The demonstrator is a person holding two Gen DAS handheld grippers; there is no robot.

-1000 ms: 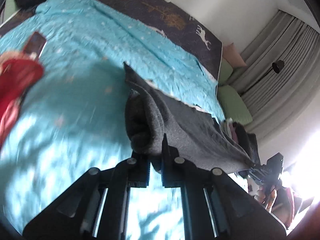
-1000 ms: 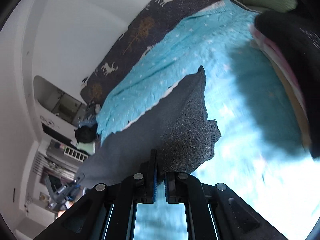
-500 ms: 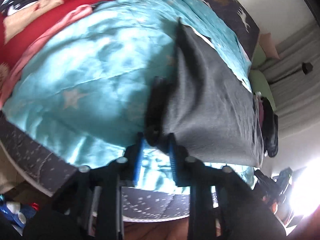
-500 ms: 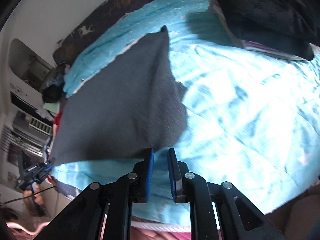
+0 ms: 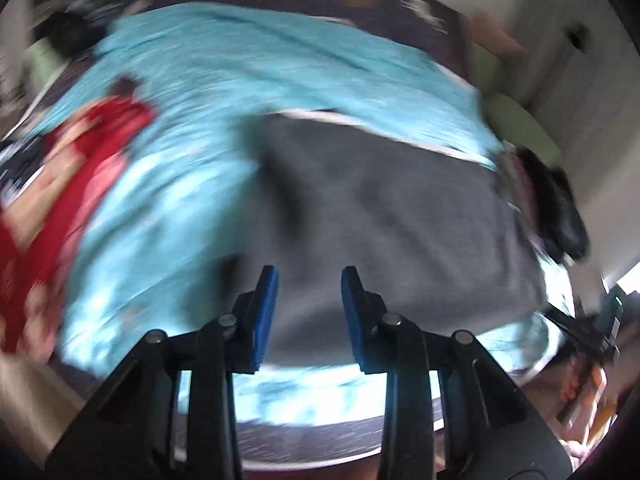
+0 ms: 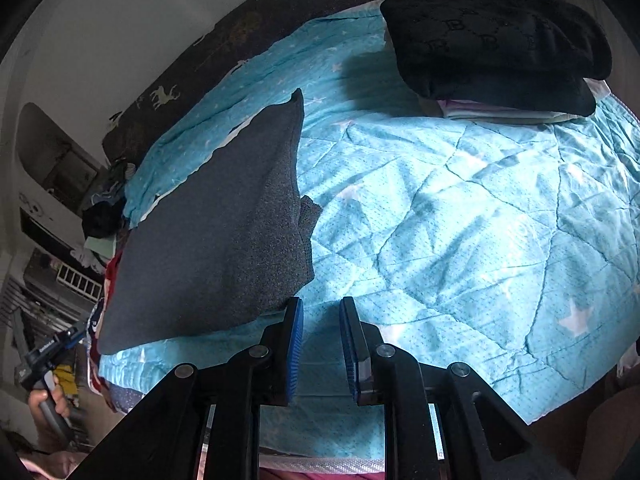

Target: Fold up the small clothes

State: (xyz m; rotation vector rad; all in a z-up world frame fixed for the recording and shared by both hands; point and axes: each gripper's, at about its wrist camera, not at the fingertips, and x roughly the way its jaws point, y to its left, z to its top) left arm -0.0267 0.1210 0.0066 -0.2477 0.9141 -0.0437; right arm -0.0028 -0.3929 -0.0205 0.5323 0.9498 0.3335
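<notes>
A red garment (image 5: 76, 184) lies at the bed's left. The left tongs (image 5: 308, 280) have just been opening, nothing between them, over the grey cloth (image 6: 208, 232) lying flat on the blue quilt (image 6: 460, 220). The right tongs (image 6: 321, 312), also just opening, hang empty beside its corner.

Each tool (image 6: 321, 336) — black angular arms, silver screw heads — ends in two ribbed blue pads (image 5: 267, 312).

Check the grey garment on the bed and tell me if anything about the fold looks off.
The grey garment lies flat on the turquoise quilt, but a small flap pokes out past its right edge instead of being tucked in, so that side is uneven. Nothing else stands out; the left view is too blurred to add detail.
</notes>
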